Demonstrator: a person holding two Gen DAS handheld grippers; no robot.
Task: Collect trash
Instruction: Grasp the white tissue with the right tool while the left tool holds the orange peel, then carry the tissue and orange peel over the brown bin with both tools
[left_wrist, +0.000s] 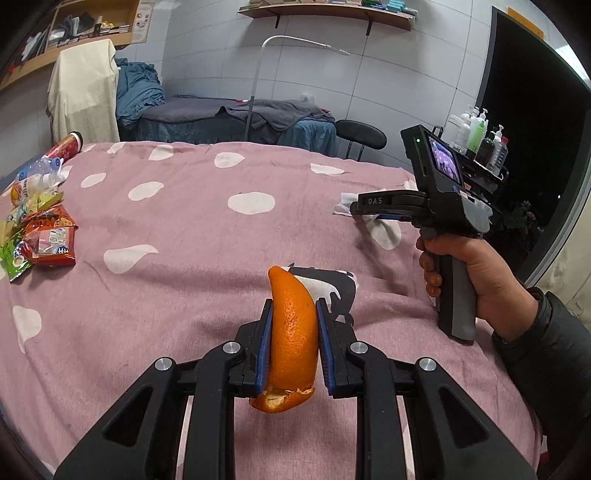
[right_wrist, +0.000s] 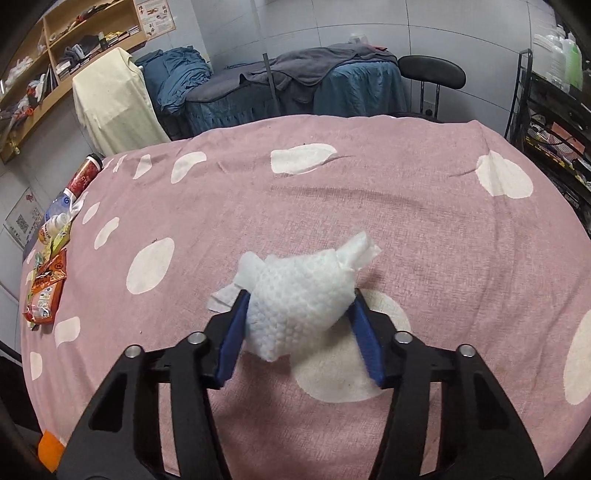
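Observation:
A curved piece of orange peel (left_wrist: 291, 332) stands upright between the blue pads of my left gripper (left_wrist: 294, 306), which is shut on it above the pink spotted cover (left_wrist: 177, 266). A crumpled white tissue (right_wrist: 299, 295) lies on the cover (right_wrist: 424, 229), and my right gripper (right_wrist: 301, 293) has both pads against its sides. In the left wrist view a person's hand (left_wrist: 476, 273) holds the right gripper (left_wrist: 356, 208) at the right, its fingers over the tissue (left_wrist: 384, 230).
A pile of snack wrappers (left_wrist: 44, 240) (right_wrist: 46, 291), plastic bottles and a red can (left_wrist: 68, 146) (right_wrist: 83, 175) lies at the cover's left edge. Beyond the far edge stand a bed with blue and grey covers (right_wrist: 295, 85), a black chair (right_wrist: 432, 74) and a bottle rack (left_wrist: 480, 147).

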